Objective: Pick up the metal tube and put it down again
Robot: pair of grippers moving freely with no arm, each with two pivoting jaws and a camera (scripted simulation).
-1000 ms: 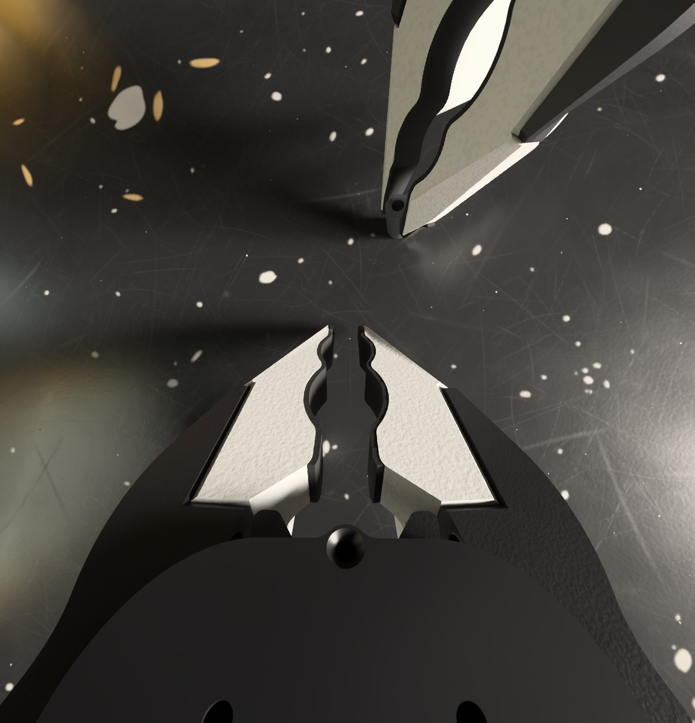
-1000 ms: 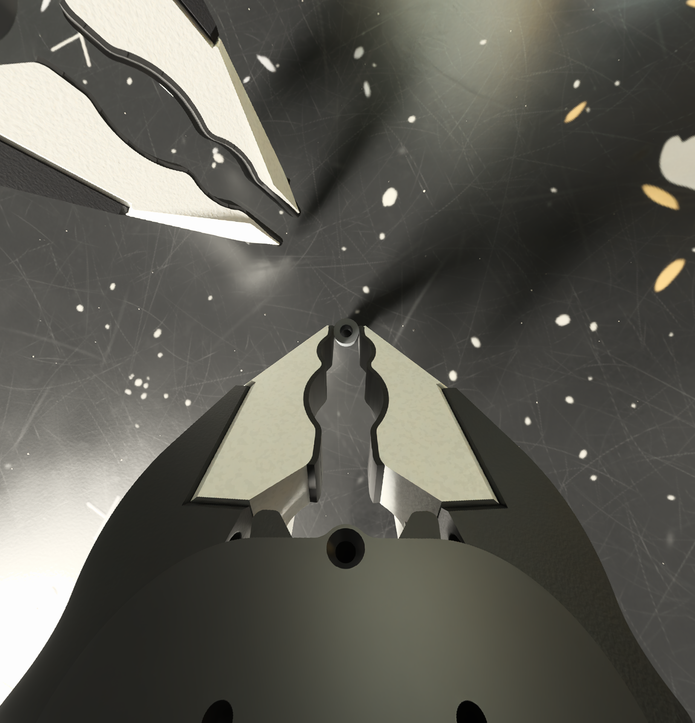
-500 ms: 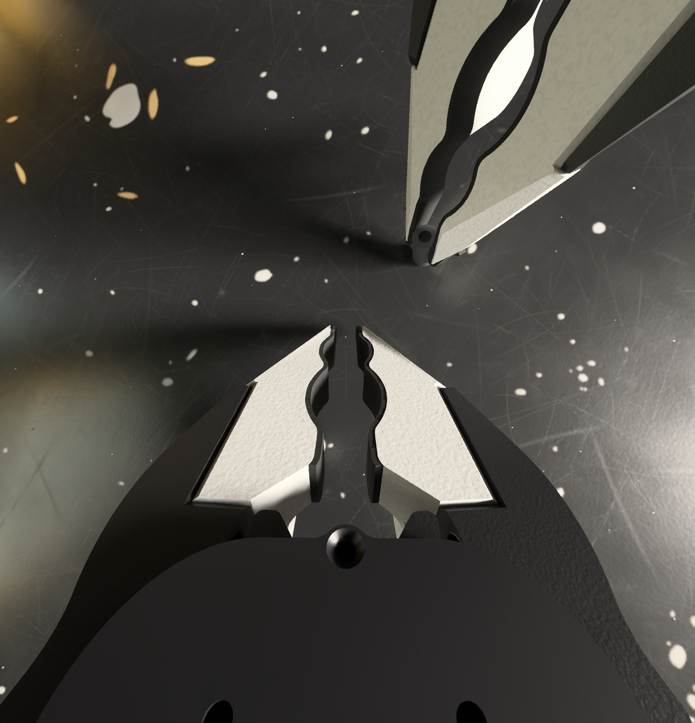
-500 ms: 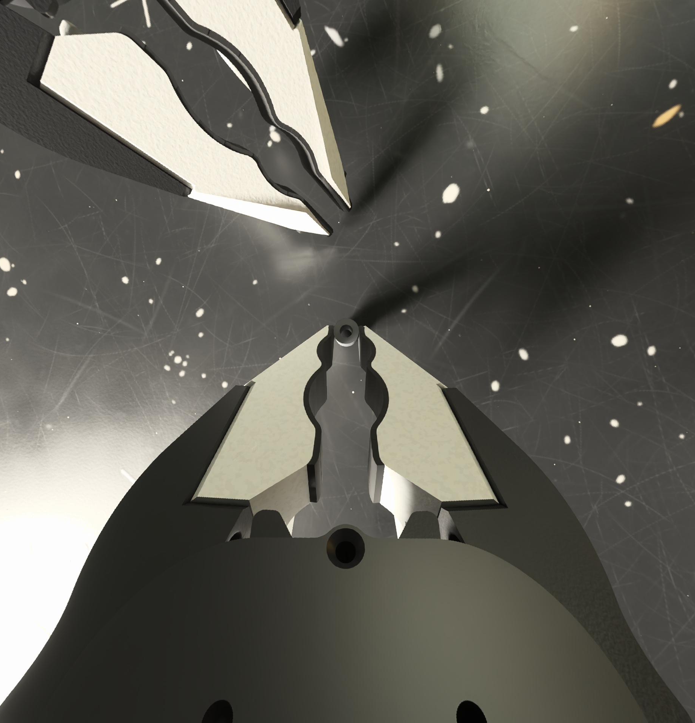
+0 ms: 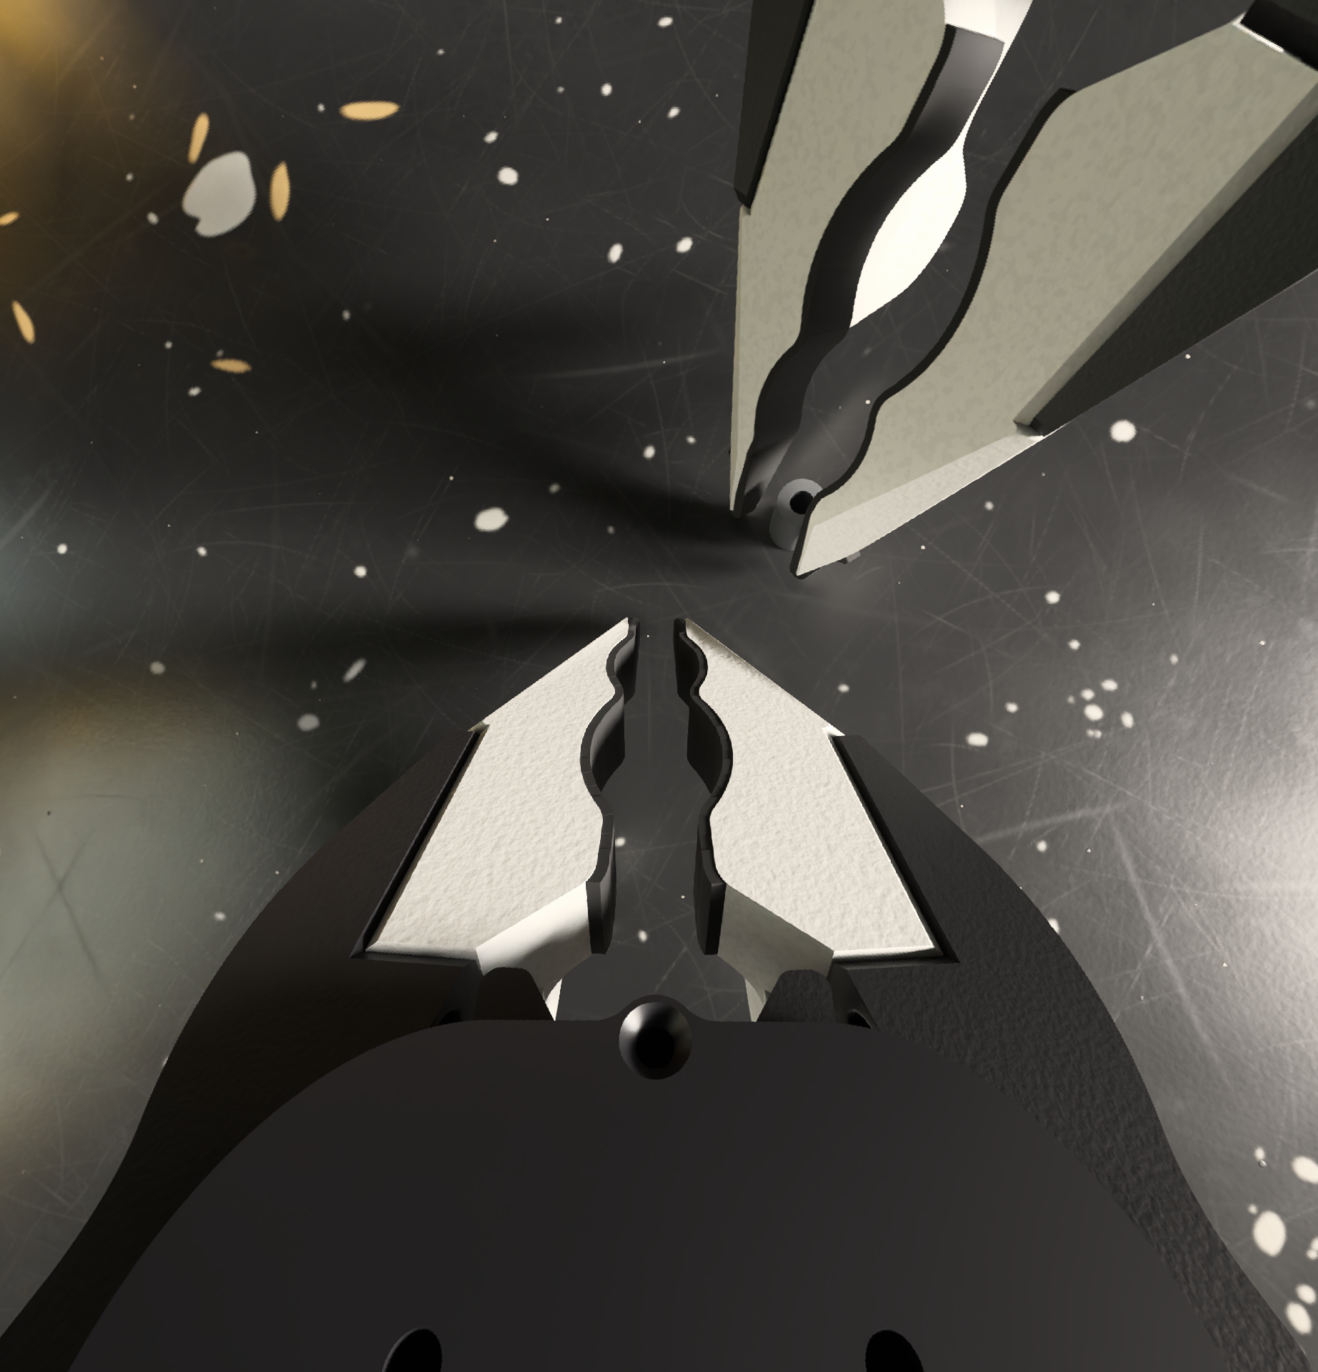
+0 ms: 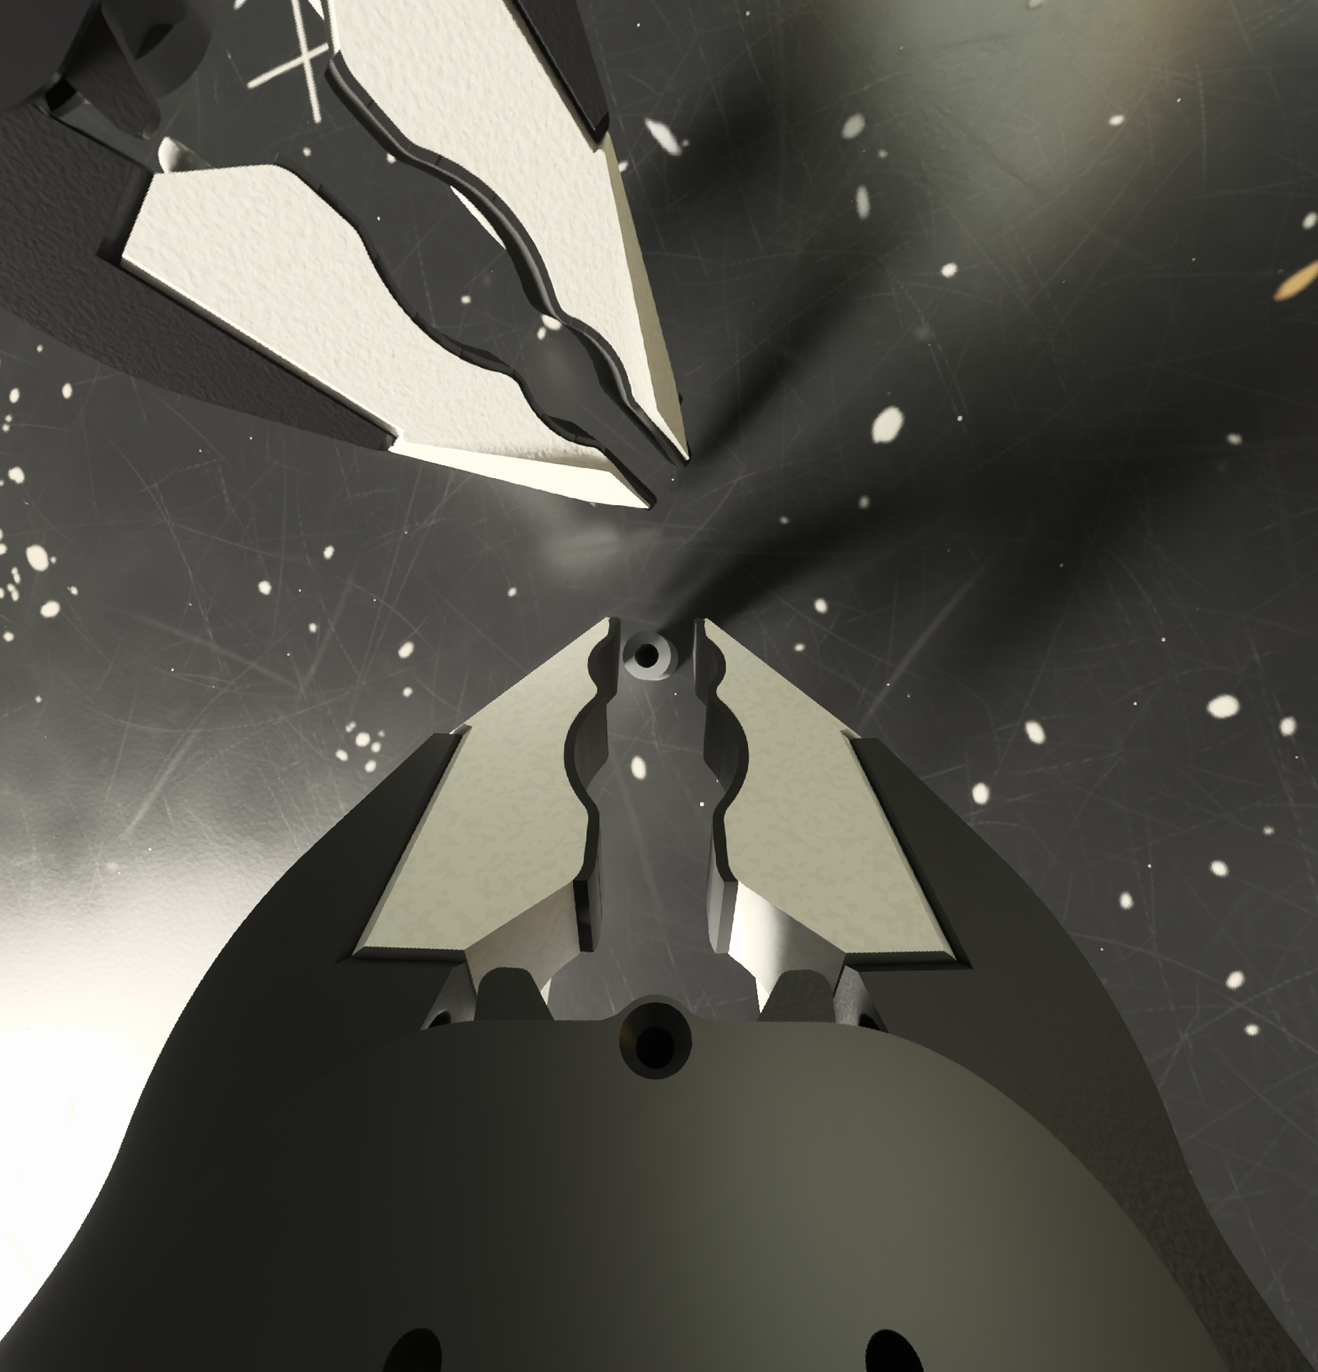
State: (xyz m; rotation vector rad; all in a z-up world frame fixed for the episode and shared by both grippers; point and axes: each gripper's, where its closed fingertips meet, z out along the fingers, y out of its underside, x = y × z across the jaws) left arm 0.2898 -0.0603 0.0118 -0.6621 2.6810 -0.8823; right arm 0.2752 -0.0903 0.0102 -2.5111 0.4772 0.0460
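One small metal tube (image 6: 648,658) stands end-on between the tips of the right gripper (image 6: 654,653), its bore facing the camera, its lower end at or just above the dark surface (image 6: 1012,594) — which of the two cannot be told. A gap shows on each side of it, so the fingers (image 6: 522,809) no longer pinch it. Half a second ago those fingers were closed tight on the tube; now they are parted to a moderate width and hold nothing.

From the left wrist view the same tube (image 5: 797,505) shows at the tip of the right gripper (image 5: 789,520), beside one finger and low against the surface (image 5: 344,482). That gripper has also turned somewhat since the earlier frame and its gap reads wider.

The left gripper (image 5: 657,631) has kept its narrow slit between the fingers (image 5: 522,809), nearly closed and empty. It hangs near the right one, tips apart from the tube; in the right wrist view it (image 6: 667,475) angles in from the upper left, nearer the centre than before.

The surface is dark, glossy and finely scratched, flecked with pale specks and a few amber ones (image 5: 370,111). Soft shadows fan out from the gripper tips, with bright glare at one edge — nothing of the room beyond shows.
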